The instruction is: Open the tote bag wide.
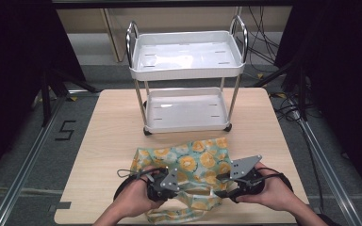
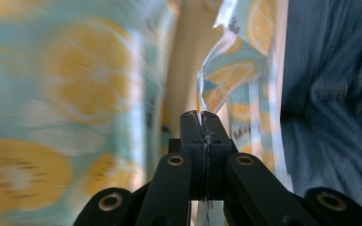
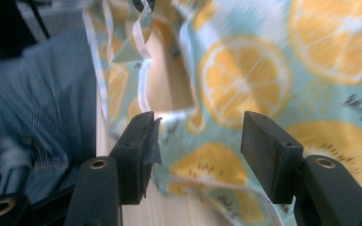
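At the near edge of the pale wooden table (image 1: 108, 136) lies the teal orange-slice-print cloth bag (image 1: 202, 160); the left gripper (image 2: 201, 117) has clamped its thin edge, likely to lift it; the right gripper (image 3: 195, 136) waits apart over the fabric, short of the white two-tier cart (image 1: 186, 70).

Cart (image 1: 186, 75) behind bag (image 1: 188, 167) on table (image 1: 103, 136)

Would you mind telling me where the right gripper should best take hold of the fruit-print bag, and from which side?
Probably the bag's thin edge by the handle cutout, just ahead of the open right gripper. Come in level from the person's right, so the jaws straddle that edge. The cloth lies flat on the table, and the left gripper already pinches an edge on the other side.
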{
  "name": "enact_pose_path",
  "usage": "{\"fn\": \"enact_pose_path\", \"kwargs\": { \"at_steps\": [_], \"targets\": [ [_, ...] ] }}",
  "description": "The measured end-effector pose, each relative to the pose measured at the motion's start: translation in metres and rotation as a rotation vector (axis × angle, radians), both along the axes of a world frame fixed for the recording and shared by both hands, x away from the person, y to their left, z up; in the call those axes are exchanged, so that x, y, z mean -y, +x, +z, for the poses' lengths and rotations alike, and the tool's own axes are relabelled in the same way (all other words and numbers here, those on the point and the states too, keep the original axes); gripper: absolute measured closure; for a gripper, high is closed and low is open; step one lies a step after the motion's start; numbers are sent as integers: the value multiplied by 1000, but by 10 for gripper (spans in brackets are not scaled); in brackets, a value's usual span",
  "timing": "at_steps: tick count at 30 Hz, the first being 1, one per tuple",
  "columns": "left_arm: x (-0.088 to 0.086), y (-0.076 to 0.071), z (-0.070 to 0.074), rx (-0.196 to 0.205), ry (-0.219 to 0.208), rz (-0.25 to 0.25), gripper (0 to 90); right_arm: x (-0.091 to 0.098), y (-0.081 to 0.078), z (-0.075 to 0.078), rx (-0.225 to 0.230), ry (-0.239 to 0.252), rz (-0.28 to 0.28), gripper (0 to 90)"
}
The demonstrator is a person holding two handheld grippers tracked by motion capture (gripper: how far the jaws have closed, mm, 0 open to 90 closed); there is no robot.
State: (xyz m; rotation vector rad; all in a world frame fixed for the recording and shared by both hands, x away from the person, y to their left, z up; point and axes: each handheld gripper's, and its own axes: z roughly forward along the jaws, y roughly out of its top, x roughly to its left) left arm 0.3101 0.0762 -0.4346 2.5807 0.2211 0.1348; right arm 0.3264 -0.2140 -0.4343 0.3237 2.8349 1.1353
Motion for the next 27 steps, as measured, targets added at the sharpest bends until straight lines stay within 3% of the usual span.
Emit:
{"fn": "enact_pose_path", "kwargs": {
  "at_steps": [1, 2, 5, 7, 10, 11, 12, 13, 16, 17, 22, 24, 25, 27],
  "targets": [
    [-4, 3, 11, 25, -56, 34, 892, 0, 2, 2, 18, 15, 17, 470],
    [-4, 3, 11, 25, -56, 34, 892, 0, 2, 2, 18, 15, 17, 470],
    [-11, 9, 27, 93, -93, 60, 892, 2, 2, 7, 32, 50, -12, 472],
    [-15, 12, 38, 144, -165, 139, 893, 3, 3, 12, 62, 84, -17, 463],
    [-18, 15, 44, 168, -198, 178, 893, 4, 2, 16, 77, 112, -44, 451],
    [-20, 18, 49, 195, -238, 214, 893, 5, 4, 20, 93, 135, -28, 430],
    [-20, 18, 49, 195, -238, 214, 893, 5, 4, 20, 93, 135, -28, 430],
    [-22, 20, 53, 222, -269, 261, 893, 6, 3, 24, 103, 166, -43, 412],
    [-24, 23, 56, 235, -282, 284, 893, 6, 1, 29, 89, 187, -36, 397],
    [-25, 25, 57, 244, -286, 299, 893, 4, 1, 33, 118, 202, -8, 355],
    [-26, 34, 59, 249, -294, 340, 893, -1, -1, 37, 119, 193, 24, 289],
    [-25, 38, 59, 256, -290, 338, 893, -5, 0, 36, 133, 177, 26, 278],
    [-25, 40, 59, 260, -297, 357, 893, -10, 1, 34, 159, 145, 21, 264],
    [-24, 42, 59, 263, -296, 357, 893, -12, 2, 34, 162, 127, 18, 265]
  ]
}}
